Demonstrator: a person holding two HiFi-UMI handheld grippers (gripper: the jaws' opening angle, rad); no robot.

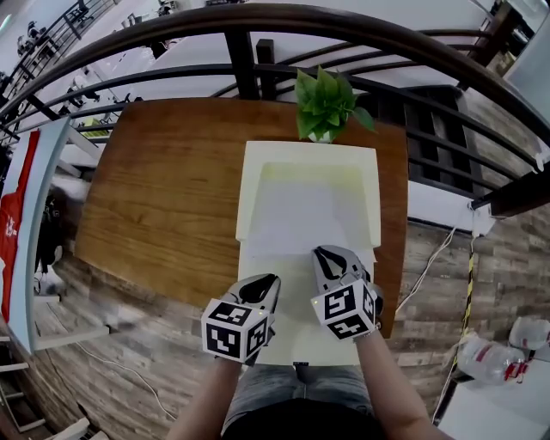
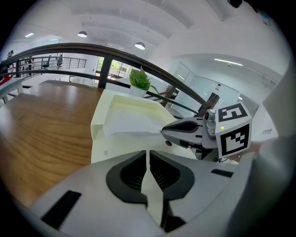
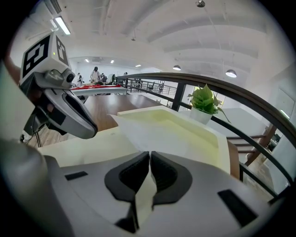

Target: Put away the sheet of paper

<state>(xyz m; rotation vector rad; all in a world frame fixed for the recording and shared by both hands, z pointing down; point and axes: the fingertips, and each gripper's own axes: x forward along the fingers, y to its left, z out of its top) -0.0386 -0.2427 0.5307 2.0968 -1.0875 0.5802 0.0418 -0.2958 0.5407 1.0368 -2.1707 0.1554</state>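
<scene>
R gripper [image 1: 327,253] pinches sheet [image 1: 296,215] by near edge; L gripper [image 1: 272,280] jaws together (empty).

The place reads as an open-plan office on an upper gallery. A wooden worktop [image 1: 172,189] is set against a dark curved railing [image 1: 258,17], beyond which more floor space with chairs [image 2: 46,61] is seen. A white vaulted ceiling is fitted with round lamps [image 3: 230,73] and a strip light [image 3: 61,25]. People [image 3: 95,74] are made out far off by long tables. A potted plant [image 1: 325,105] is kept on the worktop.
</scene>
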